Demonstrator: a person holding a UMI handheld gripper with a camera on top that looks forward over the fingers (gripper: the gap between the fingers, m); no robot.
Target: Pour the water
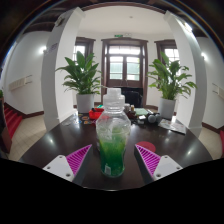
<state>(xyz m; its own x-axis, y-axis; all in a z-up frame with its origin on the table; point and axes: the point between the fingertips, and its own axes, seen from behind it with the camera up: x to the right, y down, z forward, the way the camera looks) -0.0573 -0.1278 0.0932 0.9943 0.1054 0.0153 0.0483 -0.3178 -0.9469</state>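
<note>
A white-walled hall with dark wood-framed doors (125, 65) at the far end frames a dark round desk (60, 142), flanked at its far side by two large potted plants, one on the left (82, 75) and one on the right (170, 78). In the near centre a clear plastic bottle (113, 135) with a pale cap and green liquid inside stands upright on the desk, between the fingers of the gripper (113, 158). The fingers are spread wide apart, their pink pads (76, 157) well clear of the bottle on either side, touching nothing. The bottle's base sits level with the fingertips. Behind it, a clutter of small items (148, 116) on the far half of the desk is partly hidden by the bottle and too small to identify.
</note>
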